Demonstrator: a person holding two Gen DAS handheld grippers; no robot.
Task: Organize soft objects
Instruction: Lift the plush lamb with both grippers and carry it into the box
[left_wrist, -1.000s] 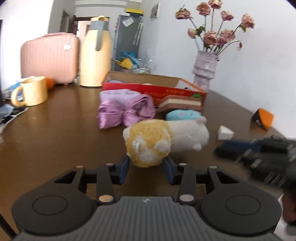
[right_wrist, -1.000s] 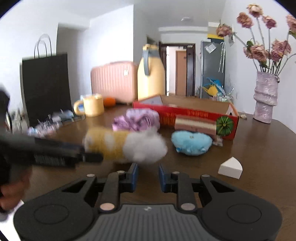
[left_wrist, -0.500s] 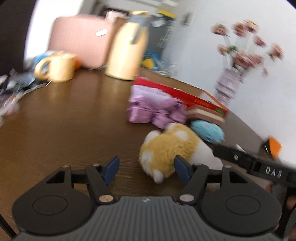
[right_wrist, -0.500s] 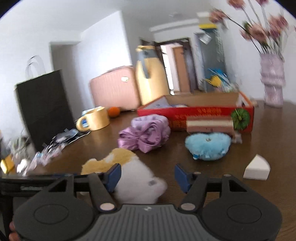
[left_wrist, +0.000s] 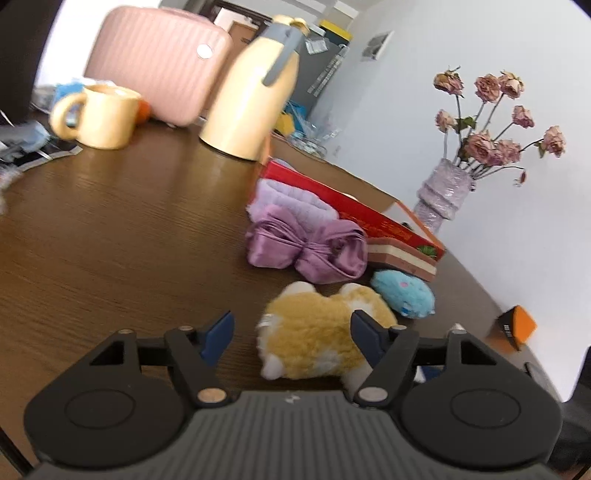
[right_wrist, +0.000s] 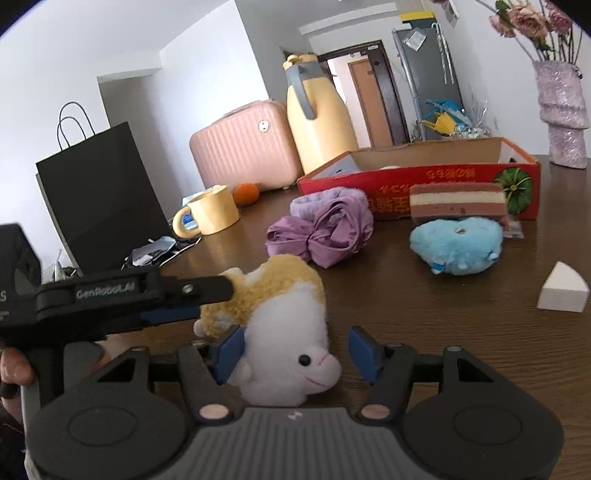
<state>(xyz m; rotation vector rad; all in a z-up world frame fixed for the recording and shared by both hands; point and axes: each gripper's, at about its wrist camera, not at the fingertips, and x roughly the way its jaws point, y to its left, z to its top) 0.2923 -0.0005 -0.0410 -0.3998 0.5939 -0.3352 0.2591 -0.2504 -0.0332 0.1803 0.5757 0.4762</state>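
A dark wooden table (right_wrist: 461, 325) fills a white-walled room, with a doorway and a grey fridge far behind. Near its front edge lies a yellow-and-white plush animal (right_wrist: 280, 325) on its side, its white face toward the right-hand camera.

The left gripper (left_wrist: 291, 334) and the right gripper (right_wrist: 297, 352) each straddle one end of the plush. Both sets of jaws are closing from about half width with the toy between them. On the left gripper, one blue pad touches the yellow fur while the other stands clear. On the right gripper, one pad brushes the white fur and the other is apart. Neither squeezes it, so the toy seems to rest on the table.

Behind it lie other soft things: a purple satin bow on a headband (right_wrist: 325, 229), a blue plush (right_wrist: 458, 245), a layered cake-shaped sponge (right_wrist: 458, 203) leaning on a shallow red cardboard box (right_wrist: 406, 177), and a white foam wedge (right_wrist: 563, 293). The open box is probably where they belong.

Further back stand a yellow mug (right_wrist: 212, 214), a yellow thermos jug (right_wrist: 319, 122), a pink suitcase (right_wrist: 243, 147), a black paper bag (right_wrist: 99, 192) and a vase of dried roses (left_wrist: 445, 194).
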